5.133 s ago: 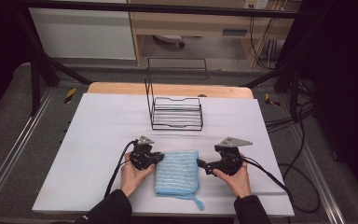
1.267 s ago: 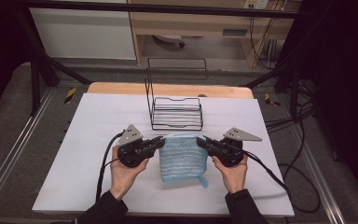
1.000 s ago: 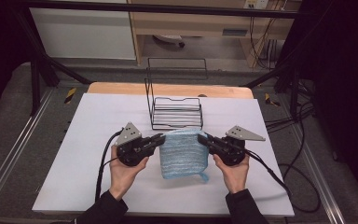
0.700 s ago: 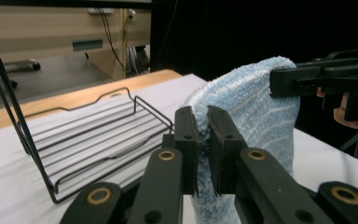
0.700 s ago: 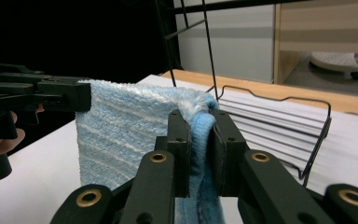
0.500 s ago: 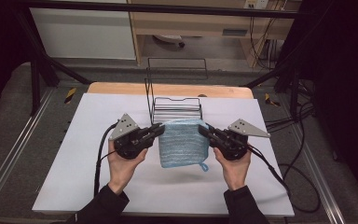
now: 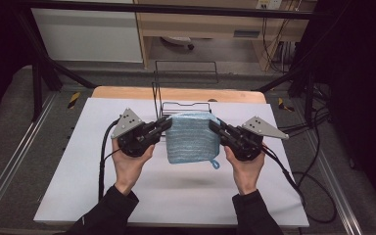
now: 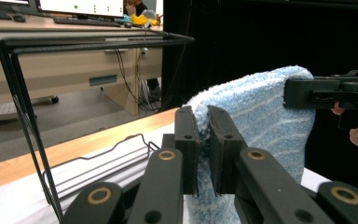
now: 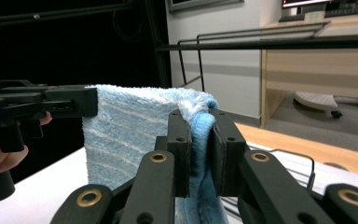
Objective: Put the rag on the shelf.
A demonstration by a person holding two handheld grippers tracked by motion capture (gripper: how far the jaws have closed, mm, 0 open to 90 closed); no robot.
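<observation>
**High view: towel hangs between two tools, just short of the rack**

High view shows the blue towel (image 7: pixel 192 138) lifted clear of the tabletop (image 7: pixel 78 166), stretched by its upper edge between the left tool (image 7: pixel 165 123) and the right tool (image 7: pixel 214 125). Its long axis runs side to side, from one tool to the other, and the rest hangs down with a small loop at the lower right corner.

In the left gripper view the left tool (image 8: pixel 203 140) has its jaws pressed together on one top corner of the towel (image 8: pixel 256 121); in the right gripper view the right tool (image 9: pixel 200 140) is likewise pinching the other corner, the cloth (image 9: pixel 130 126) bunched between its jaws.

The relation that counts is forward: the black wire rack (image 7: pixel 186 105) stands directly beyond the towel, away from the person, its tall frame rising behind the cloth. Both tools sit about equally near it (neither hand leads). The towel's held edge lies roughly parallel to the rack's top bars (image 8: pixel 93 39), which in the left gripper view run higher than the held edge, so I judge that draping it over would call for a lift and a push forward.
</observation>
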